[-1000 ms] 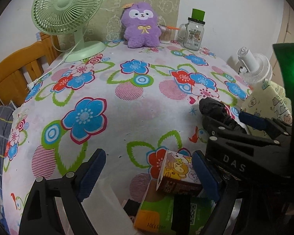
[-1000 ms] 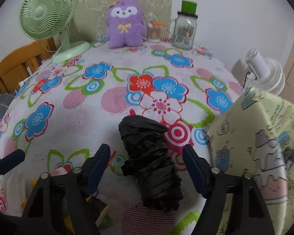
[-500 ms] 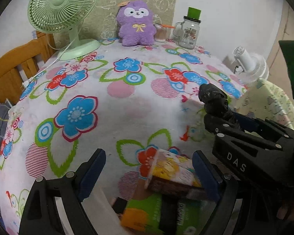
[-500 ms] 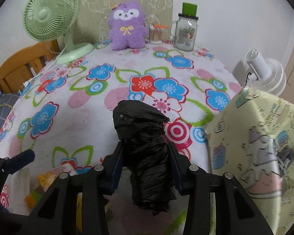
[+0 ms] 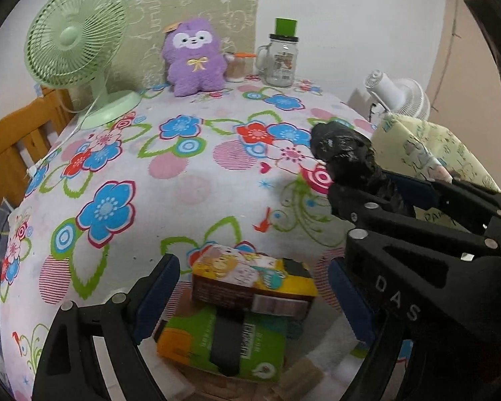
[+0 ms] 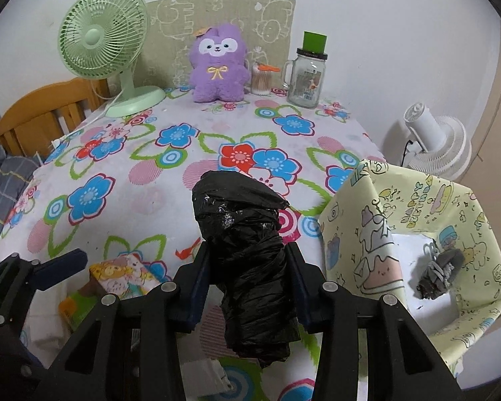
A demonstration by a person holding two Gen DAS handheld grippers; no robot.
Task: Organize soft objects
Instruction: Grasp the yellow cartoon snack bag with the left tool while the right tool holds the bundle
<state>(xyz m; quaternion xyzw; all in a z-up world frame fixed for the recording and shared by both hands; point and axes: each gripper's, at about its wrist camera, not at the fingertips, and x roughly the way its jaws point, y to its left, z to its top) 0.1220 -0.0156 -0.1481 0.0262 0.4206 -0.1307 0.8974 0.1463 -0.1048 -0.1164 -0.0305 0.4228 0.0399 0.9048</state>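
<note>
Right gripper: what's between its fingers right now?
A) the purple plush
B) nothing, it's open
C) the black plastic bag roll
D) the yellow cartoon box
C: in the right wrist view the right gripper has both fingers pressed against the sides of the black plastic bag roll, which sticks out above and below them; the purple plush sits far back on the table.

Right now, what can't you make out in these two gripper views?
- Right wrist view: what the black plastic bundle wraps; opaque.
- Right wrist view: the dark item in the yellow bin; too small.
- Left wrist view: the green box label, partly under the cartoon box.
</note>
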